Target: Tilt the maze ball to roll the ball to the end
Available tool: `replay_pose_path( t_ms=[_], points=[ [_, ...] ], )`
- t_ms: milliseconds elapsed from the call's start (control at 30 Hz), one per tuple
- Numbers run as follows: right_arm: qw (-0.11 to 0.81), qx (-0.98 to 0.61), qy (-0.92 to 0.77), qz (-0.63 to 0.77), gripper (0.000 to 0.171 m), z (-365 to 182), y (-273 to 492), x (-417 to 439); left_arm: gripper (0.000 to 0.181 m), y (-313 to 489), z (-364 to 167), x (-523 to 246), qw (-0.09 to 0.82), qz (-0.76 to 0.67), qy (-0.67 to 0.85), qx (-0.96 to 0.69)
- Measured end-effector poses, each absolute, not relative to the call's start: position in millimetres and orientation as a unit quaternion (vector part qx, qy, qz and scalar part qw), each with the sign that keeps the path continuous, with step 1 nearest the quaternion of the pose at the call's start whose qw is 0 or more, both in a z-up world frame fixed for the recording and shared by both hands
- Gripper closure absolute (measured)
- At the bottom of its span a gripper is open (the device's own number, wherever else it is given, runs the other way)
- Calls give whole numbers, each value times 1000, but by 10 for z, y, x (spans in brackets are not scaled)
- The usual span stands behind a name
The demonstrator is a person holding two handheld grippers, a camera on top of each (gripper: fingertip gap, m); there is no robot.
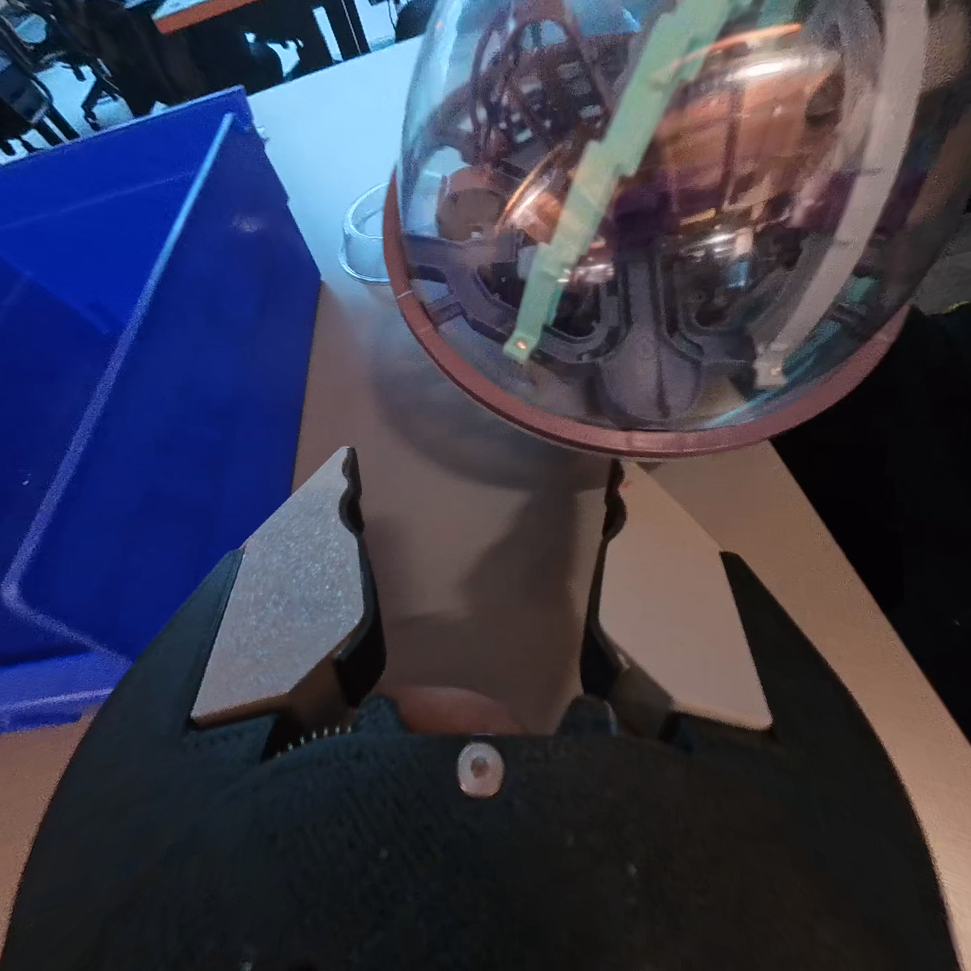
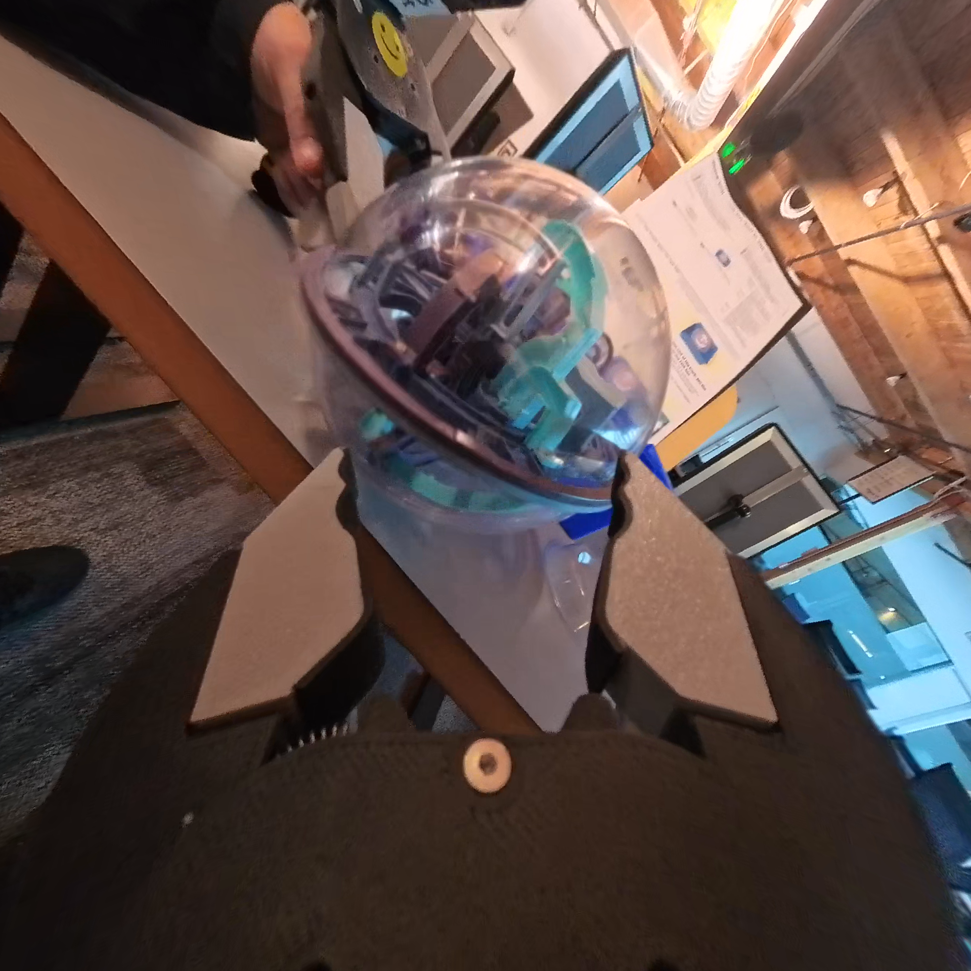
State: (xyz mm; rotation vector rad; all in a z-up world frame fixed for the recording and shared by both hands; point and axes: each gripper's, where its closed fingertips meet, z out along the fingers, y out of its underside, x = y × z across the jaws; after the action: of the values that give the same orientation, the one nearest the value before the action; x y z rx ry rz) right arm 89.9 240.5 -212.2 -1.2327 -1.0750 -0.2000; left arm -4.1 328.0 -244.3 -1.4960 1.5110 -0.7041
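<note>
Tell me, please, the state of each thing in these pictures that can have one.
maze ball: lifted off the table, tilted, shell closed.
right claw: shut on the maze ball's lower part.
left claw: open, holding nothing, fingertips near the ball's rim.
clear stand: empty, resting on the table.
blue bin: upright; its inside is not visible.
small ball inside the maze: too blurred to locate.

Your left wrist view is dim and cool-toned; the clear plastic maze sphere with coloured tracks point(image 1: 657, 220) is smeared by motion blur and throws a soft shadow on the pale table top point(image 1: 473, 551). Your right wrist view is warmer, with glare blowing out its top right corner, and wide-angle bending at the edges.
</note>
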Motion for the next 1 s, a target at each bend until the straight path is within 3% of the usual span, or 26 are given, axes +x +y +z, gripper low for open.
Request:
replay_pose_path(
  t_ms=[133,200,267,400,533,633,767,867,900,967,1000],
  points=[
    [690,-526,-490,-84,90,-2100,2248,837,95,3320,-2398,-70,448,-288,596,-602],
    [693,-512,-504,-58,115,-2106,2114,764,96,3303,-2374,-68,449,-298,594,-597],
    [701,-490,-515,-54,125,-2117,2013,705,108,3213,-2318,-46,448,-326,597,-580],
    [684,-471,-552,-74,167,-2262,1951,630,124,2949,-2249,50,434,-373,616,-541],
    [676,-482,-553,-73,155,-2301,1987,653,115,2827,-2346,132,408,-363,642,-539],
    [702,-454,-544,-71,171,-2083,1900,790,110,2715,-2302,229,413,-376,644,-523],
    [777,-516,-351,-76,171,-1559,2189,1574,111,2520,-2366,356,400,-365,675,-501],
    [643,-708,-292,-14,171,-2091,2599,1983,111,2486,-2366,471,413,-353,677,-496],
    [619,-735,-274,39,171,-2162,2627,1973,100,2556,-2372,516,425,-336,668,-509],
    [618,-738,-242,121,171,-2073,2666,1930,83,2640,-2411,572,428,-316,661,-529],
    [618,-734,-241,143,171,-2018,2694,1917,83,2651,-2427,586,425,-313,662,-533]
  ],
)
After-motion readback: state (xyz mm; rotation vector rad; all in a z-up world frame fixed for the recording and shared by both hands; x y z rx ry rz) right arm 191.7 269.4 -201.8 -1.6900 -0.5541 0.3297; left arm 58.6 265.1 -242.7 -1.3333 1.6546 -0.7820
